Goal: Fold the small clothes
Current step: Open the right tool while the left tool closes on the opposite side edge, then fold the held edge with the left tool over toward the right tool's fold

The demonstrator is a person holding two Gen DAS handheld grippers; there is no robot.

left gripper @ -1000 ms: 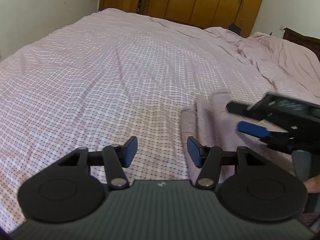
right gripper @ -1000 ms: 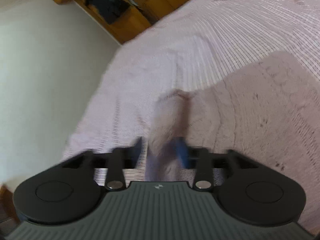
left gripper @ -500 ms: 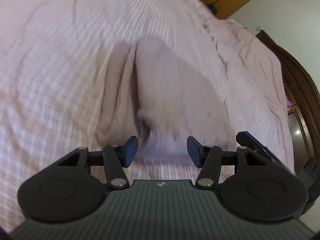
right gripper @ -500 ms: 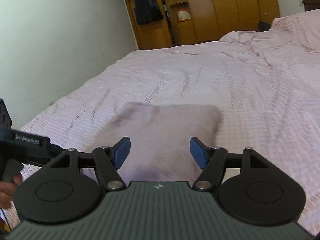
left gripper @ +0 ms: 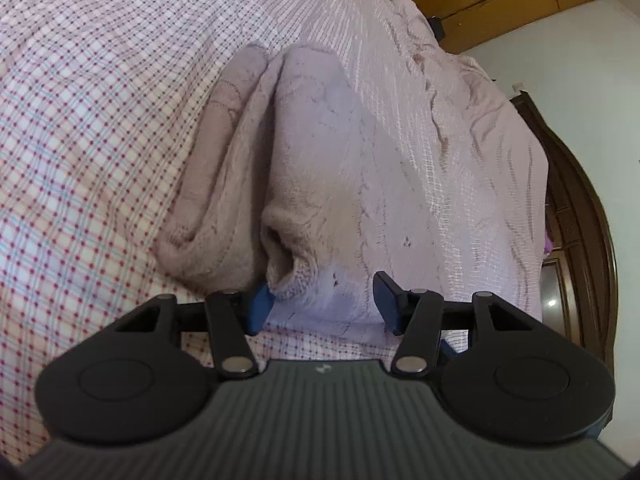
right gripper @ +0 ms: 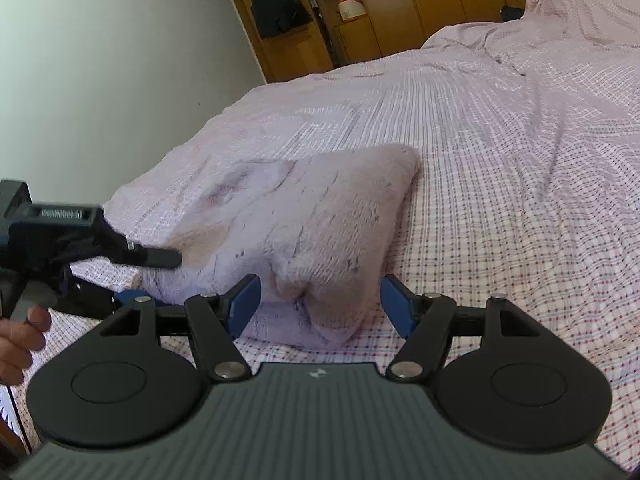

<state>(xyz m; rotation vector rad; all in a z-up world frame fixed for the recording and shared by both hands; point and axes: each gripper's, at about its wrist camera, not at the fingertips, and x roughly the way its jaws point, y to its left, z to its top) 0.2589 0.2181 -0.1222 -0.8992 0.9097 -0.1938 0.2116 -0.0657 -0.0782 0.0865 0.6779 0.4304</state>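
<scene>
Left wrist view: the left gripper (left gripper: 322,304) has its jaws apart, straddling the near hem of a folded pink fleece garment (left gripper: 320,168) that lies on the checked bedspread (left gripper: 80,120) near the bed's edge. Right gripper (right gripper: 318,306) also stands wide apart at the garment's near corner, clamping nothing.

Bed (right gripper: 500,168) in pink checked sheet; folded fuzzy pink garment (right gripper: 312,236) lying on it

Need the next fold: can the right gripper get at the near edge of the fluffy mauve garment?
Probably yes: the right gripper is open, with the fluffy mauve garment just ahead and nothing between.
</scene>
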